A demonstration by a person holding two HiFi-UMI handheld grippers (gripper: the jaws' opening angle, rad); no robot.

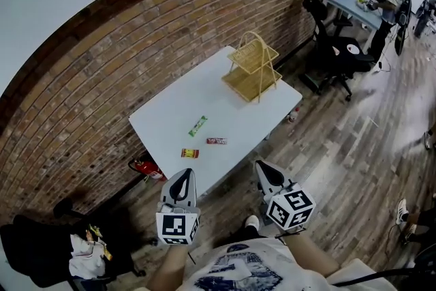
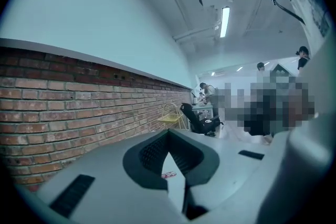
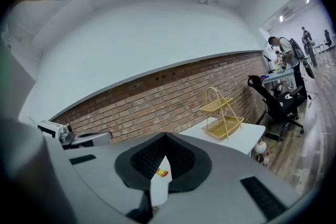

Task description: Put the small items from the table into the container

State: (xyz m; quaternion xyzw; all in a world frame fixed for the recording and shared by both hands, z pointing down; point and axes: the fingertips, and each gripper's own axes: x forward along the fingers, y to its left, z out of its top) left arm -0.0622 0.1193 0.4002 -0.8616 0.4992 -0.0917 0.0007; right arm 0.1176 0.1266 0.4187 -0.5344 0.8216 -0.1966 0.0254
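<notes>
Short of the surface (image 1: 204, 88), nothing held
Left claw (image 1: 182, 177) and right claw (image 1: 267, 170) are closed, empty; open one early, then pinch the nearest red-yellow packet (image 1: 189, 153).

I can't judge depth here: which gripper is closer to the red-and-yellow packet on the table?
Left. The left gripper is at the table's near edge, just short of the red-and-yellow packet; the right gripper is farther off to its right, outside the table.
</notes>
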